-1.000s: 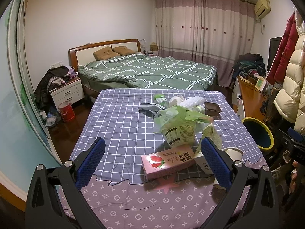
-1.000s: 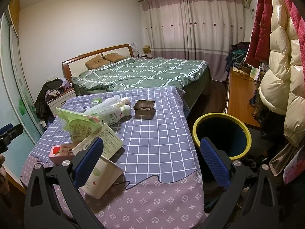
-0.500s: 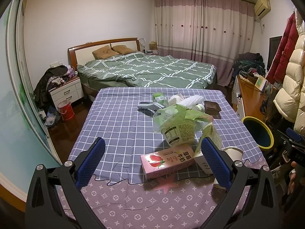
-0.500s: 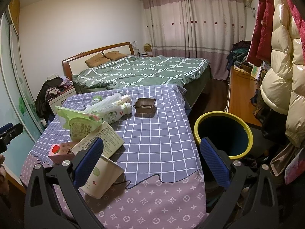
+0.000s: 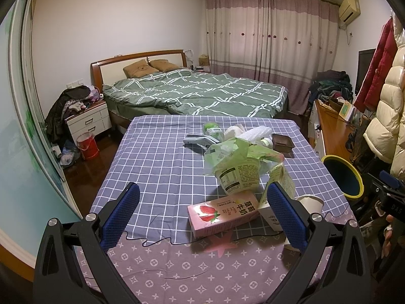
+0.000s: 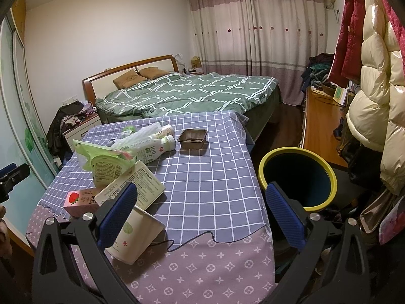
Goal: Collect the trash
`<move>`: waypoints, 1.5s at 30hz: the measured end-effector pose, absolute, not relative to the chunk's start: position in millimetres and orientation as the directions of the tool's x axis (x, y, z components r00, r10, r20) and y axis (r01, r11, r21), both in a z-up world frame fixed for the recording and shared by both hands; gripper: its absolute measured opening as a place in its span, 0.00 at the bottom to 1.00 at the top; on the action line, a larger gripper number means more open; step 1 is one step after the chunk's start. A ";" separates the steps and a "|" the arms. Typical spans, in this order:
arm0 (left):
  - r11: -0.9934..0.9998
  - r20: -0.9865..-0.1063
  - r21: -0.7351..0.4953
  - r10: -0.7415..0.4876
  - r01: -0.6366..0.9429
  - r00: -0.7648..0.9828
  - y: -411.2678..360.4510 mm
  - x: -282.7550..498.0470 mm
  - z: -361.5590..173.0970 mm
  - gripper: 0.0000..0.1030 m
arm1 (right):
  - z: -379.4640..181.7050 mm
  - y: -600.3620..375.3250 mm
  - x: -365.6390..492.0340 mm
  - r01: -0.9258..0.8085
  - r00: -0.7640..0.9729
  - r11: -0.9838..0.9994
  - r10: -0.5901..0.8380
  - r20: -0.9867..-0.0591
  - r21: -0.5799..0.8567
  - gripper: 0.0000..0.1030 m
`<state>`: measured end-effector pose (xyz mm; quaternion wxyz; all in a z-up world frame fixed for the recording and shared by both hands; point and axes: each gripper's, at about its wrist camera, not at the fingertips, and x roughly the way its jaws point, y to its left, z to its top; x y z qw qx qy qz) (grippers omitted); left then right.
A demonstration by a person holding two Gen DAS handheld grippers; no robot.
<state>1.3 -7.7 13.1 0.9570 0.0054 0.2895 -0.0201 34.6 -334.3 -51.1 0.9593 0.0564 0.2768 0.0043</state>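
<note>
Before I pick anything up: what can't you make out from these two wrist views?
- Bottom of the yellow-rimmed bin: dark in both views, contents unknown.
- White paper cup: partly behind the right gripper's finger; in the left view mostly behind the left gripper's finger.
- Pink strawberry milk carton: whether full or empty cannot be told.
- Items behind the green wrapper: overlapped by the pile.
- Brown tray: inside too small to tell.

Trash (image 5: 238,177) on table (image 5: 162,167); bin (image 6: 298,177) right
</note>
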 end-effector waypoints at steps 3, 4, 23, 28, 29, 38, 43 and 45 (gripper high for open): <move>0.999 -0.554 -0.002 -0.036 0.043 0.832 -7.8 1.7 13.0 0.96 | -51.0 -334.2 34.7 0.024 0.847 0.994 0.038 -0.530 0.111 0.94; 0.999 -0.554 -0.001 -0.036 0.043 0.832 -7.3 1.5 12.8 0.96 | -50.9 -334.2 34.7 0.023 0.847 0.994 0.040 -0.531 0.111 0.94; 0.999 -0.559 -0.011 -0.035 0.035 0.829 -3.6 6.4 7.4 0.96 | -54.3 -333.8 36.7 0.005 0.837 0.992 0.063 -0.543 0.123 0.94; 1.000 -0.559 -0.025 -0.025 0.014 0.829 6.5 12.4 2.2 0.96 | -63.1 -328.3 49.0 -0.020 0.815 0.991 0.094 -0.572 0.133 0.94; 1.000 -0.561 -0.028 -0.024 0.010 0.828 8.6 14.2 0.4 0.96 | -64.8 -325.7 53.1 -0.029 0.811 0.991 0.100 -0.576 0.131 0.94; 0.999 -0.578 -0.040 -0.031 0.010 0.816 17.9 31.2 -15.4 0.96 | -61.4 -272.8 95.0 -0.234 0.771 0.966 0.254 -0.584 0.112 0.80; 0.999 -0.566 -0.033 -0.006 -0.015 0.824 26.8 35.1 -16.3 0.96 | -57.8 -227.8 131.8 -0.380 0.701 0.920 0.353 -0.619 0.095 0.71; 0.999 -0.562 -0.032 0.005 -0.027 0.827 32.0 36.0 -16.7 0.96 | -55.5 -209.2 141.6 -0.425 0.690 0.903 0.372 -0.621 0.068 0.71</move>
